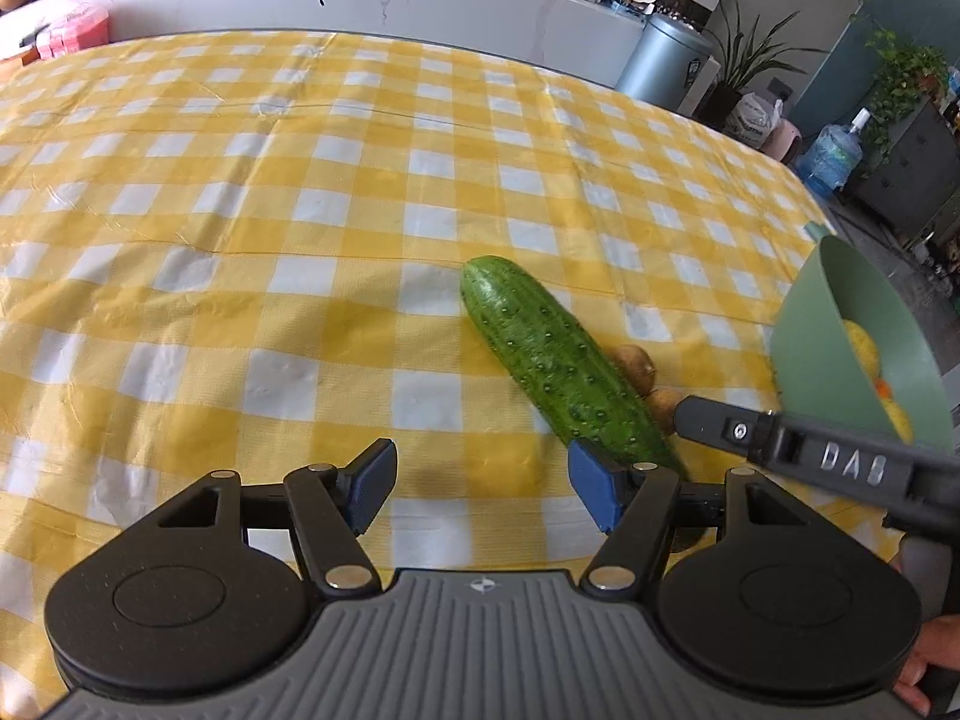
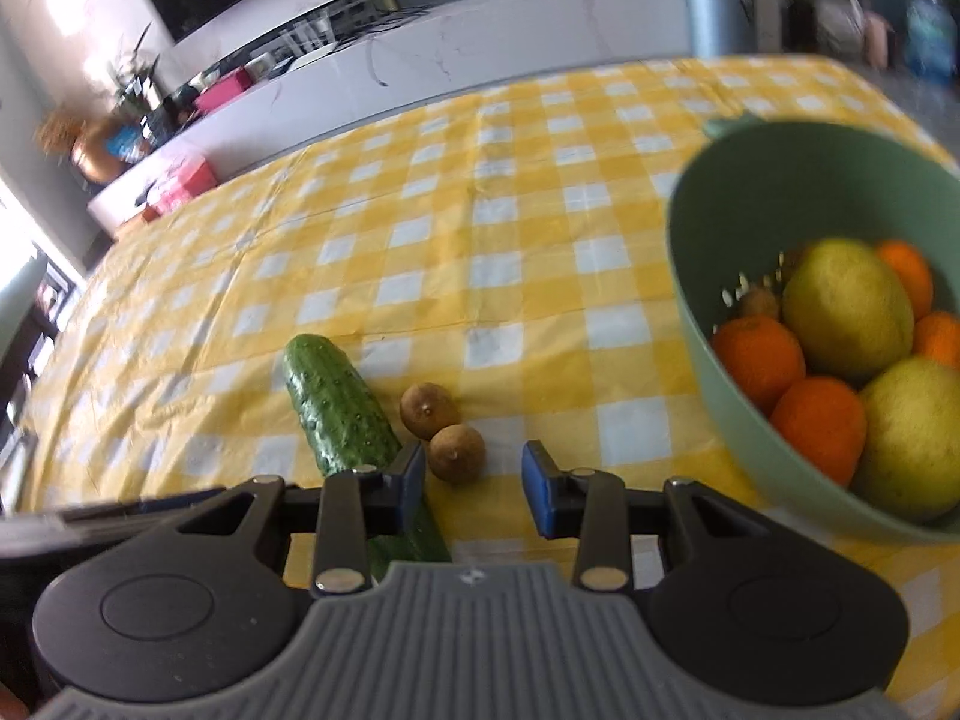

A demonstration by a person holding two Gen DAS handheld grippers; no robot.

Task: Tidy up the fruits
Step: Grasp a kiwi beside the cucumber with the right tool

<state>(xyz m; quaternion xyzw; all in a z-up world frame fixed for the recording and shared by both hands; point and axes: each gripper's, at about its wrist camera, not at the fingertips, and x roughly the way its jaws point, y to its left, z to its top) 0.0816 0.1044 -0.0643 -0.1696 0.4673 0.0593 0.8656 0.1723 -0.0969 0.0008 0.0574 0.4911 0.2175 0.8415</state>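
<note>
Sorting step, partway through. The green bowl (image 2: 708, 276) already holds oranges (image 2: 759, 360) and two large yellow-green fruits (image 2: 849, 306). Left out on the checked surface (image 2: 510, 228): a cucumber (image 2: 339, 402) and two small brown fruits (image 2: 444, 426), side by side just right of the cucumber, well short of the bowl.

Right tongs (image 2: 474, 480) hang low over the nearer brown fruit, jaws narrow but parted, nothing between the pads. Left tongs (image 1: 483, 489) stand wide and empty, with the right pad just beside the cucumber's near end.

Judgement: the pick is about to start. The right tongs need to drop a little further, straddle one brown fruit and close gently, since it looks small, round and likely to roll into its neighbour.
</note>
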